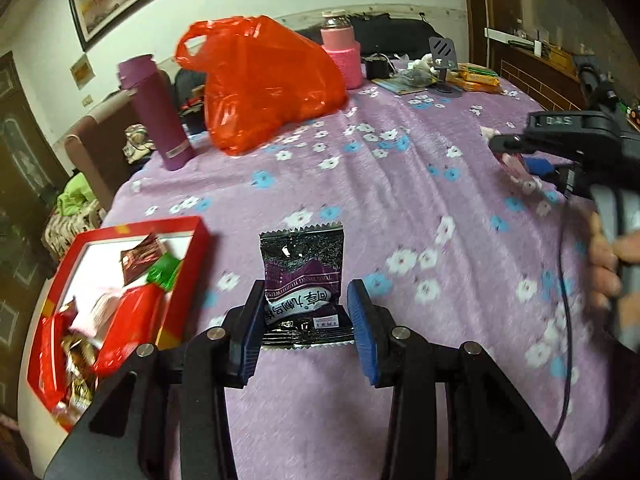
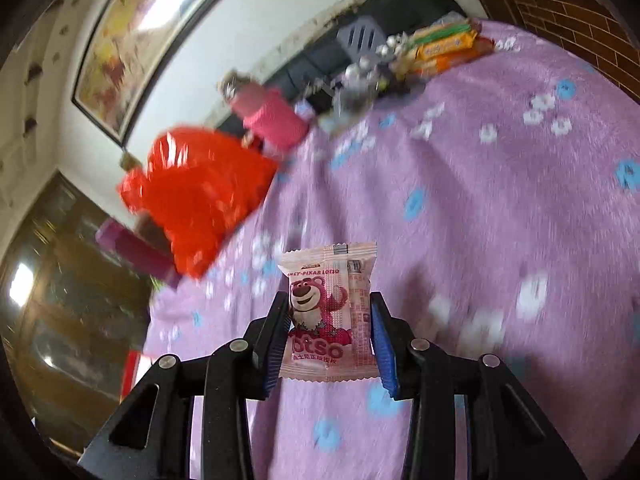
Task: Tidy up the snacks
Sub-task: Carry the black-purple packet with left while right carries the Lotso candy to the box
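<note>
The left gripper point(image 1: 306, 312) clamps a dark purple snack packet point(image 1: 302, 280) beside the red box point(image 1: 168, 316), while the right gripper point(image 2: 330, 332) pinches a pink bear-printed packet point(image 2: 330, 312) above the flowered tablecloth point(image 2: 500, 220).

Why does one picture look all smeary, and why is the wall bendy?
Right wrist view: the flowered cloth and red bag are streaked with motion blur, while the pink packet in the right gripper stays sharp. Left wrist view: mostly crisp, only the red box smears. Both views: the fisheye lens curves walls and darkens the corners.
</note>
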{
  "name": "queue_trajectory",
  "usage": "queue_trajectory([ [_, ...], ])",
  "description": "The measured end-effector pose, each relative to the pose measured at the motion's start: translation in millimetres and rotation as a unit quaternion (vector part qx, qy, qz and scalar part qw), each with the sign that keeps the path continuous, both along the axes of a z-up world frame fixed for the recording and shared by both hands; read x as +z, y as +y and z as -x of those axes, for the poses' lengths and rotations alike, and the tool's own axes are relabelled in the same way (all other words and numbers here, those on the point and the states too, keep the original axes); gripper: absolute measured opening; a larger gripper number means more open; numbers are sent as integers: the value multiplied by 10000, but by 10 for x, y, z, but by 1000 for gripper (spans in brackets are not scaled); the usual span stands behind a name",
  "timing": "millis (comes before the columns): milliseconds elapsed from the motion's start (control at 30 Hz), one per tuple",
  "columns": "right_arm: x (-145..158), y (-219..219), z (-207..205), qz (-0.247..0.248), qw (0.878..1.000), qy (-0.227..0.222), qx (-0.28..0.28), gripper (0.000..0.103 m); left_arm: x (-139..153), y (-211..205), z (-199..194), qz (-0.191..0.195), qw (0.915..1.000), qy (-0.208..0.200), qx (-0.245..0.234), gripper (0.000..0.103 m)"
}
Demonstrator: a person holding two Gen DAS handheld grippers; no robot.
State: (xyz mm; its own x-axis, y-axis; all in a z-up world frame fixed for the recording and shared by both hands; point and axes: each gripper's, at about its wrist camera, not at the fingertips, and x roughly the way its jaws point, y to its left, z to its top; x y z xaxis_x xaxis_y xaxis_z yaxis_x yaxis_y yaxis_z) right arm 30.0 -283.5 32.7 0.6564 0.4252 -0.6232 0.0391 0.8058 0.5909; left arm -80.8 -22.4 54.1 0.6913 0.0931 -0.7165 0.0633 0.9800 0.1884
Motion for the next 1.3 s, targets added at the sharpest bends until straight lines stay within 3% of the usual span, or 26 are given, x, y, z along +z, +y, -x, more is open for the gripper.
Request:
queue_trajectory([
  [67, 27, 162, 196, 47, 9997, 173, 171, 41, -24, 33, 50, 95, 9999, -42, 13, 38],
  [200, 139, 468, 681, 609, 9971, 135, 426, 41, -68, 85, 223, 102, 9997, -235, 25, 38],
  [533, -55, 1199, 1439, 710, 9926, -127, 976, 40, -289, 355, 364, 351, 9988, -187, 303, 38],
  [833, -195, 1416, 1440, 936, 9910, -118, 950, 40, -471, 456, 385, 535, 9979, -73, 363, 38],
  [1300, -210, 1485, 1409, 1194, 9882, -155, 948, 41, -469, 467, 394, 598, 9978, -119, 269, 38],
])
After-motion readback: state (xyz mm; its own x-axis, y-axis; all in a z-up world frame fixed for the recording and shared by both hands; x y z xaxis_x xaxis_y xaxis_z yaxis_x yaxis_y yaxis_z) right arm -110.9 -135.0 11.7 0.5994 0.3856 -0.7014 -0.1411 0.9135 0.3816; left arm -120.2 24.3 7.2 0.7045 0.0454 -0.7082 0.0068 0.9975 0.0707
